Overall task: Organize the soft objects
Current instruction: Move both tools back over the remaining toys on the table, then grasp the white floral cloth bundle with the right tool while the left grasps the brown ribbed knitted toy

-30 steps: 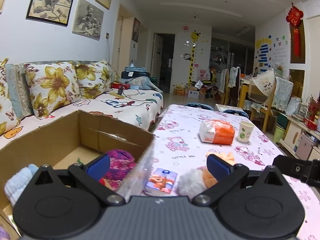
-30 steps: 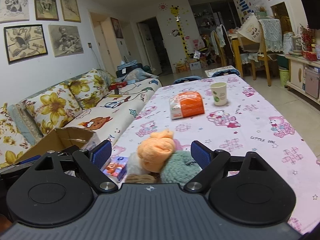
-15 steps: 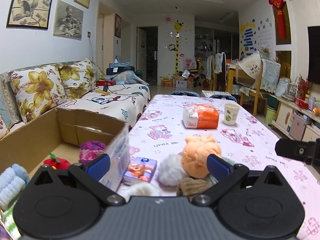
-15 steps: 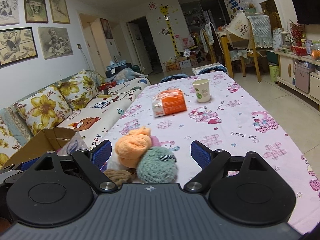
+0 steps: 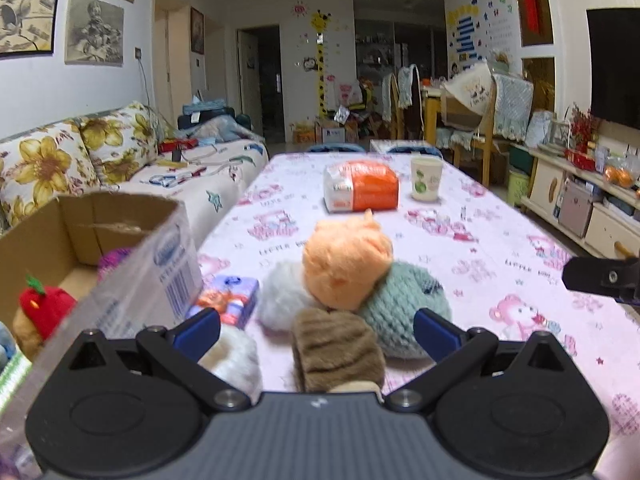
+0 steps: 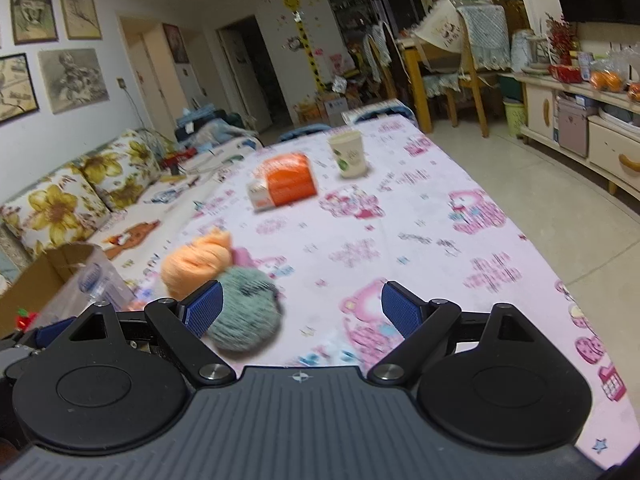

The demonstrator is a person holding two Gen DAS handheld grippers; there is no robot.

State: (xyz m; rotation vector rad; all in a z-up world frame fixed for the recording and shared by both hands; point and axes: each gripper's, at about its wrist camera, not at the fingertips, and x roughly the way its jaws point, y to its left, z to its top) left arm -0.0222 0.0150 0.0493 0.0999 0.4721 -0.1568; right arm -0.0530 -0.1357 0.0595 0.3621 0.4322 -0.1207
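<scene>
Left hand-held gripper (image 5: 316, 330), jaws wide and empty, approaches the brown ribbed plush ball (image 5: 336, 350) on the surface; next, close on it, then carry left to the open cardboard box (image 5: 100, 220).

Each handheld tool has a dark grey ribbed body with a small white mark at the middle of its front edge. On either side of that mark sits a round black disc with a shallow circular dent. The left gripper (image 5: 316, 330) and right gripper (image 6: 300, 311) share this build: black angled arms pinned beside the mark by silver screws, a triangular cut-out above each disc, and blue fingers (image 6: 202, 310) with a fine grid texture.
</scene>
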